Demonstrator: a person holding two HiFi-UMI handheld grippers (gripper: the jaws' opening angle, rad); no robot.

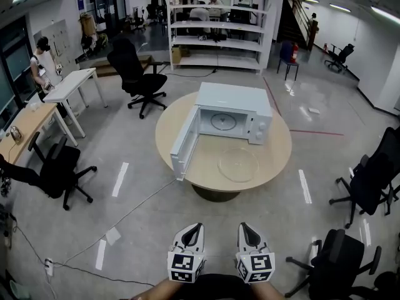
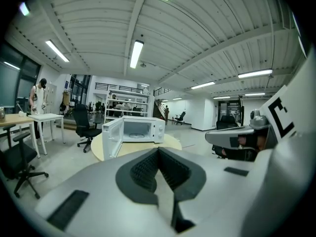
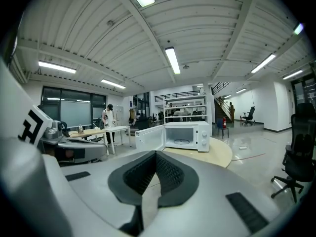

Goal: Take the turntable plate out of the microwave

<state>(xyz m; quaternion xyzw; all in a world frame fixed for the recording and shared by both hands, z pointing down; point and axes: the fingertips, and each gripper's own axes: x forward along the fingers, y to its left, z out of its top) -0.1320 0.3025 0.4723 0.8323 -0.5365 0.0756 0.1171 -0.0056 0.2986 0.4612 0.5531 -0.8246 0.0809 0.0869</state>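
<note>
Lowest in the head view, the left gripper (image 1: pixel 192 231) and right gripper (image 1: pixel 248 231) sit side by side over the floor, well short of the table (image 1: pixel 275 158). Each has its jaws together with nothing between them. On the round table's near side lies the clear glass plate (image 1: pixel 238 164) – flat, outside the microwave (image 1: pixel 234 99) and just in front of its open cavity. The door (image 1: pixel 185 144) swings out to the left. A round shape (image 1: pixel 223 121) shows on the cavity floor – what it is I cannot tell. Beyond stand a black chair (image 1: pixel 139 74) and white shelves (image 1: pixel 215 27).
</note>
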